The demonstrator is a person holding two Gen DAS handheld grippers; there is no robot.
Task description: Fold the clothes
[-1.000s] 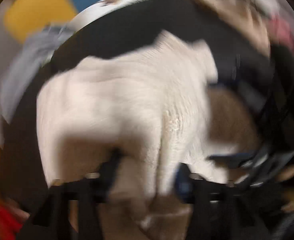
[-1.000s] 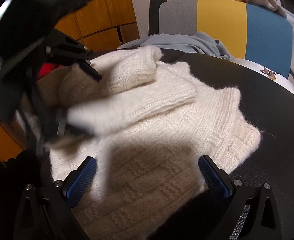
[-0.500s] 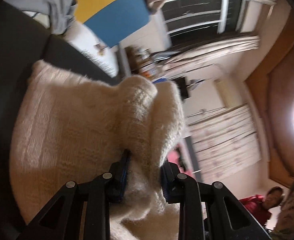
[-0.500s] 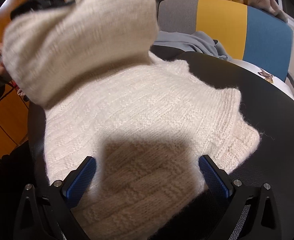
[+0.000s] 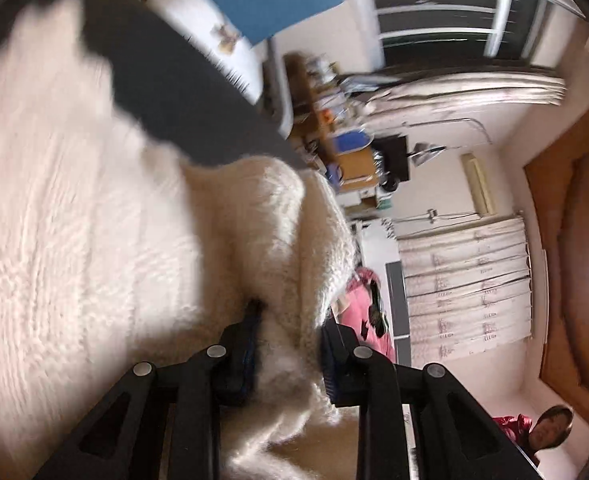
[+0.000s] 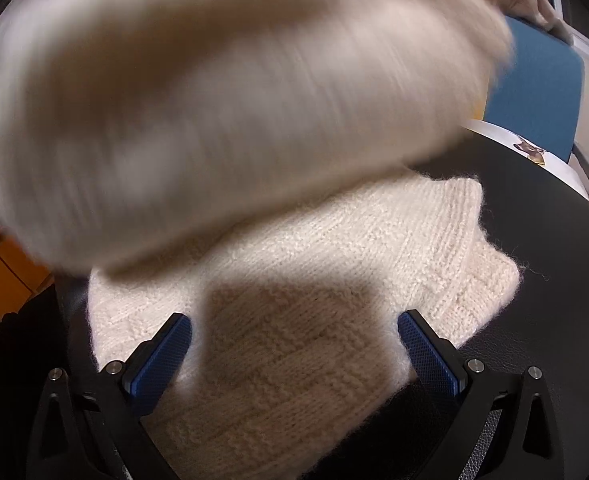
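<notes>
Dark, rounded counter (image 6: 542, 240) carries the cream, chunky-knit woollen sweater (image 6: 334, 280) — body flat, long axis running away from me. My left fingers (image 5: 286, 344), closing moments ago, pinch a lifted fold (image 5: 286, 216) above the body's left side. My right fingers (image 6: 294, 344) hover wide over the near hem — the fold must swing rightward across.

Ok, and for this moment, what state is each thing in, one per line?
cream knit sweater: spread on the dark table, one part lifted above the rest, blurred.
left hand-held gripper: shut on a fold of the sweater.
right hand-held gripper: open over the sweater, gripping nothing.
dark table: partly covered by the sweater.
</notes>
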